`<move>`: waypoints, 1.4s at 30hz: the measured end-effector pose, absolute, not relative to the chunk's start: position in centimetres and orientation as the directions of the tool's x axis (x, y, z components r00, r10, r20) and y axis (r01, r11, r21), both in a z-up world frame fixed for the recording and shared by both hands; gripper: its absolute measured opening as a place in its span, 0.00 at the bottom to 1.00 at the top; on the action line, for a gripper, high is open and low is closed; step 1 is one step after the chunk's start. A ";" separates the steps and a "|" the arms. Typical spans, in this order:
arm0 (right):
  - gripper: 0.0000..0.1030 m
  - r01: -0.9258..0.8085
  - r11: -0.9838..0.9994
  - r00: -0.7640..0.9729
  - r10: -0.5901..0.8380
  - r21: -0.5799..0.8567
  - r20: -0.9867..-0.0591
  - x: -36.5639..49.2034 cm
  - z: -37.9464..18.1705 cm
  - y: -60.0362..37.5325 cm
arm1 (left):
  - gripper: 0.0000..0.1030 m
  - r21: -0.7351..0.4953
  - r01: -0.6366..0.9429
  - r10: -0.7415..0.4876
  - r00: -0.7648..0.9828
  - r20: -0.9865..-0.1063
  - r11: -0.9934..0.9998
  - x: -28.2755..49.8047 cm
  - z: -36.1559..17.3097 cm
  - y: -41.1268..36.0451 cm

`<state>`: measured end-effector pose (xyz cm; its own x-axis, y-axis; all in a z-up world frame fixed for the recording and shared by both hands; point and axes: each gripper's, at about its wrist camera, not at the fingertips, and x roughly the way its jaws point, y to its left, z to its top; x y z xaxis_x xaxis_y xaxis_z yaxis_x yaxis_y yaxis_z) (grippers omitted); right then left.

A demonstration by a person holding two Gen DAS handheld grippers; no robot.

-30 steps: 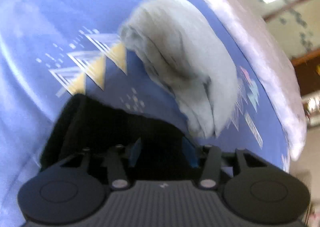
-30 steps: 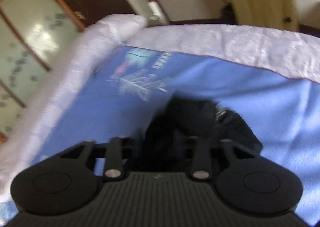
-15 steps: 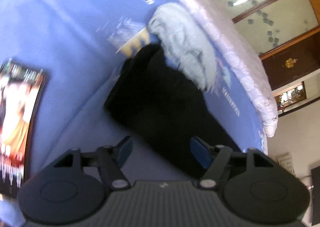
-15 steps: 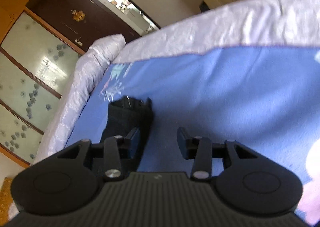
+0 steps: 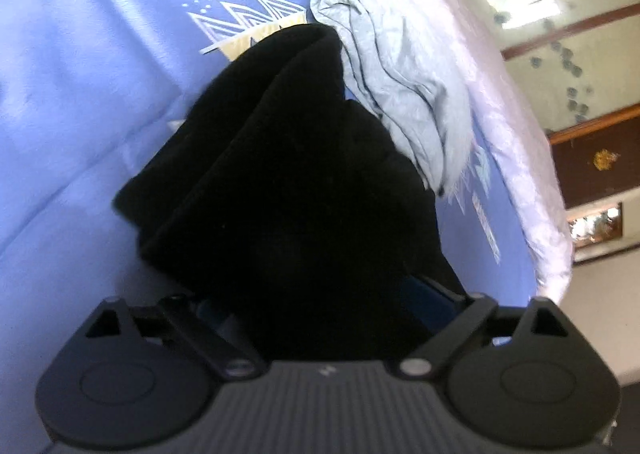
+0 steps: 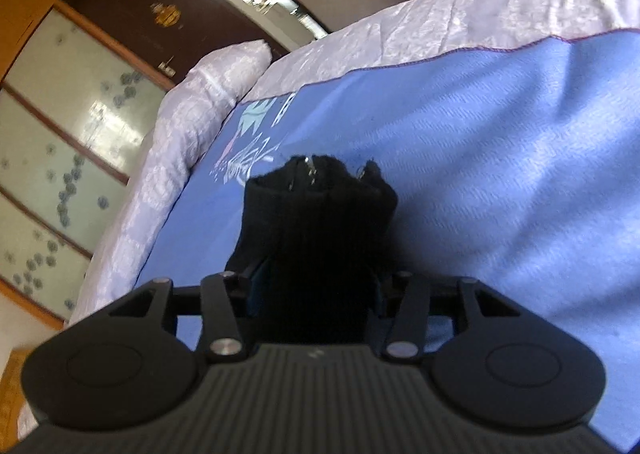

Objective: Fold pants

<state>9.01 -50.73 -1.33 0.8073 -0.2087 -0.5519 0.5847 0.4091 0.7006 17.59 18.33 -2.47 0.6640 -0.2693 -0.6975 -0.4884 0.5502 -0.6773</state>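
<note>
The black pants (image 5: 280,173) lie folded in a thick bundle on the blue blanket (image 5: 80,93). In the left wrist view my left gripper (image 5: 316,302) is low over the bundle's near end. Its jaws are opening wide, with the black cloth between them and the pads not squeezing it. In the right wrist view the zipper end of the black pants (image 6: 316,213) runs up between the fingers of my right gripper (image 6: 316,286). Those jaws are closing, and both blue pads touch the cloth.
A crumpled grey garment (image 5: 400,65) lies just beyond the pants, touching their far edge. The pale quilted bed border (image 6: 440,21) rims the blanket, with a pillow (image 6: 224,69) at the corner. Wardrobe doors (image 6: 60,113) stand behind the bed.
The left jaws let go of the black cloth, spread wide and moved in over the bundle; a magazine left its view. The right gripper shifted so the pants' end now sits between its narrowing fingers.
</note>
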 end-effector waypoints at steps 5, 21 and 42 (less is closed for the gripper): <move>0.13 0.584 0.299 0.811 -0.172 0.754 -0.560 8.2 0.4 -51.3 | 0.15 -0.636 -0.557 -0.296 0.581 -0.758 0.535 18.8 -2.0 19.1; 0.13 0.462 0.442 0.885 -0.178 0.769 -0.430 -5.5 13.5 -49.3 | 0.16 -0.654 -0.447 -0.330 0.607 -0.723 0.610 9.2 7.7 21.8; 0.56 0.487 -0.006 0.866 -0.132 0.874 -0.483 -19.4 -1.8 -48.4 | 0.59 -0.646 -0.556 -0.353 0.548 -0.758 0.524 1.1 2.0 23.9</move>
